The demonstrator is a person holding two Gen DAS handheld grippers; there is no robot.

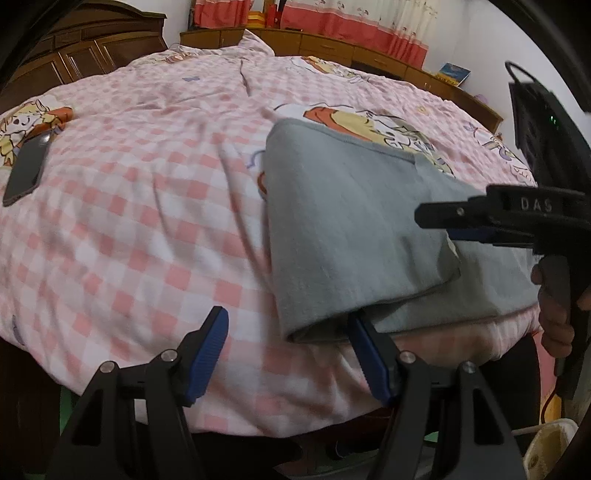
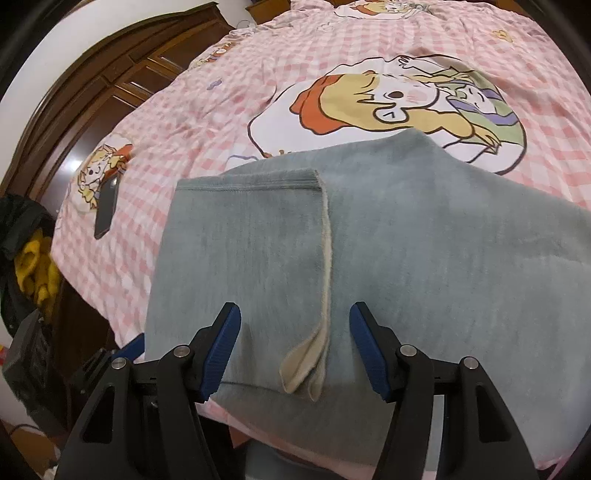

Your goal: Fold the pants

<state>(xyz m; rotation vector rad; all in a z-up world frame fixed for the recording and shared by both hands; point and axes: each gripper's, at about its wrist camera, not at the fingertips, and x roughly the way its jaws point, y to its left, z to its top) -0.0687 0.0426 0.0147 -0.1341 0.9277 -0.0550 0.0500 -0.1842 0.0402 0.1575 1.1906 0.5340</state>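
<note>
Grey pants [image 1: 351, 221] lie folded on the pink checked bed cover [image 1: 147, 221], one leg laid over the other. In the left wrist view my left gripper [image 1: 286, 325] is open at the pants' near folded edge, its right fingertip tucked just under that edge. The right gripper [image 1: 439, 227] comes in from the right above the cloth, held by a hand [image 1: 554, 325]. In the right wrist view the pants [image 2: 424, 240] fill the foreground. My right gripper [image 2: 295, 325] stands open over them, with a pale turned-up corner [image 2: 303, 365] between its fingers but not pinched.
A dark phone [image 1: 26, 170] [image 2: 107, 206] lies on the cover at the left. Wooden furniture [image 1: 92, 48] stands behind the bed, under red and white curtains [image 1: 369, 26]. Something yellow [image 2: 33, 273] sits on the floor to the left of the bed.
</note>
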